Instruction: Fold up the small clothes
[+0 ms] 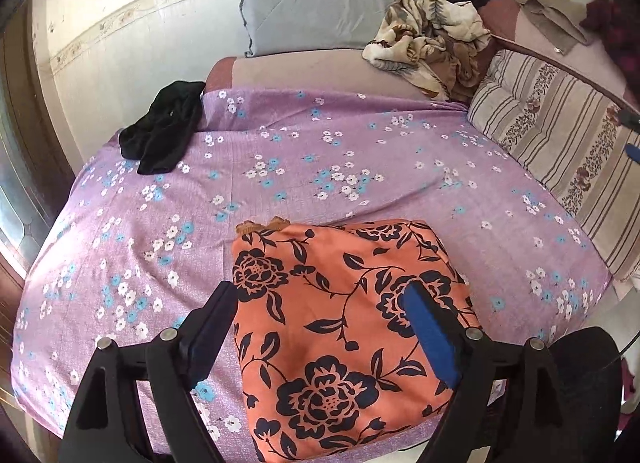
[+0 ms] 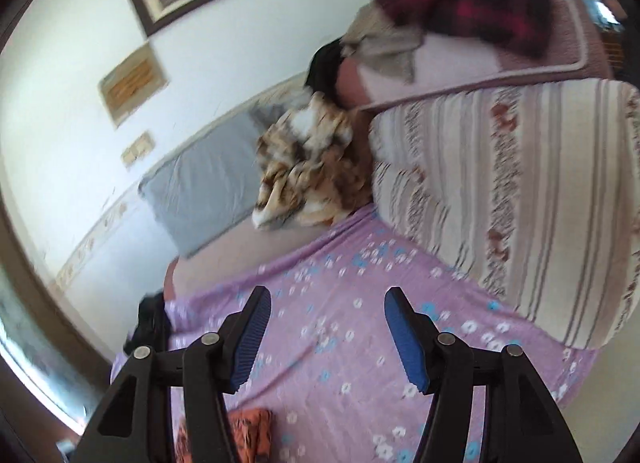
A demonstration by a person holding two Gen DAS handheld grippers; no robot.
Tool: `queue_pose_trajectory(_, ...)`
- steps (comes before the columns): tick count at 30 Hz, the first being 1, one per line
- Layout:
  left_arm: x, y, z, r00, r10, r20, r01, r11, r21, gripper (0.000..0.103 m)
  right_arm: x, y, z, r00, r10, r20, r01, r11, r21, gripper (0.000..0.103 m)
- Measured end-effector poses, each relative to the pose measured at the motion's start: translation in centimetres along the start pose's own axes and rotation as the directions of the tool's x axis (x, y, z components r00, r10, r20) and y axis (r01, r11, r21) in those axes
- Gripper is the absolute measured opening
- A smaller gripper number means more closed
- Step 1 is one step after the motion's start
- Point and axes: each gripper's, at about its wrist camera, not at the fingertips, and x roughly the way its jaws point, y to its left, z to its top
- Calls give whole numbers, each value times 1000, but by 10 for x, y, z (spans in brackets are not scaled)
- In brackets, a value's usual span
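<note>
The orange cloth with black flowers [image 1: 340, 327] lies folded into a neat rectangle on the purple flowered bedsheet [image 1: 320, 167], so that one looks finished. The left gripper [image 1: 320, 299] hovers wide over it, holding nothing; the right gripper [image 2: 326, 303] is wide and empty too. One crumpled black garment [image 1: 166, 125] waits near the bed's far-left edge, likely next to fetch.

1. The bed carries a purple sheet [image 1: 320, 167] with small white and blue flowers.
2. A folded orange cloth with dark flowers [image 1: 340, 327] lies at the near edge.
3. A black garment [image 1: 166, 127] lies at the left edge.
4. A grey pillow [image 1: 316, 7] stands at the far edge.
5. A beige crumpled blanket [image 1: 428, 39] lies near the far right corner.
6. A striped cushion [image 1: 560, 151] lies along the right edge.
</note>
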Motion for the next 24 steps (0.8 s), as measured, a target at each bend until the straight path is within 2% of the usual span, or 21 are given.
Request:
queue_pose_trajectory(3, -10, -5, -1, 999, 32, 34, -34, 998, 55, 89, 32, 37, -69, 988, 66, -142, -82, 990, -113, 63)
queue_pose_trajectory(6, -18, -4, -4, 996, 50, 69, -55, 996, 77, 91, 44, 62, -122, 967, 135, -214, -174, 969, -176, 63)
queue_pose_trajectory(10, -18, 0, -6, 995, 69, 68, -75, 994, 81, 92, 43, 82, -170, 949, 154, -276, -230, 935, -269, 63)
queue_pose_trajectory(15, -16, 8, -7, 991, 126, 50, -130, 989, 71, 92, 44, 80, -201, 933, 173, -315, -262, 927, -268, 63)
queue_pose_trajectory(18, -18, 15, -4, 986, 158, 43, -160, 986, 35, 92, 50, 80, -206, 936, 155, -315, -249, 926, -283, 63)
queue_pose_trajectory(20, -19, 21, -3, 985, 166, 39, -166, 986, -1, 92, 51, 80, -205, 930, 185, -319, -276, 923, -270, 63)
queue_pose_trajectory(21, -18, 24, -3, 985, 170, 33, -170, 985, -18, 92, 52, 81, -203, 918, 218, -332, -308, 917, -252, 63)
queue_pose_trajectory(23, -10, 31, -5, 985, 174, 2, -173, 984, -41, 96, 58, 86, -204, 881, 277, -385, -377, 901, -214, 60)
queue_pose_trajectory(24, -4, 34, -8, 984, 176, -21, -177, 983, -51, 96, 62, 91, -208, 862, 290, -416, -400, 893, -208, 54)
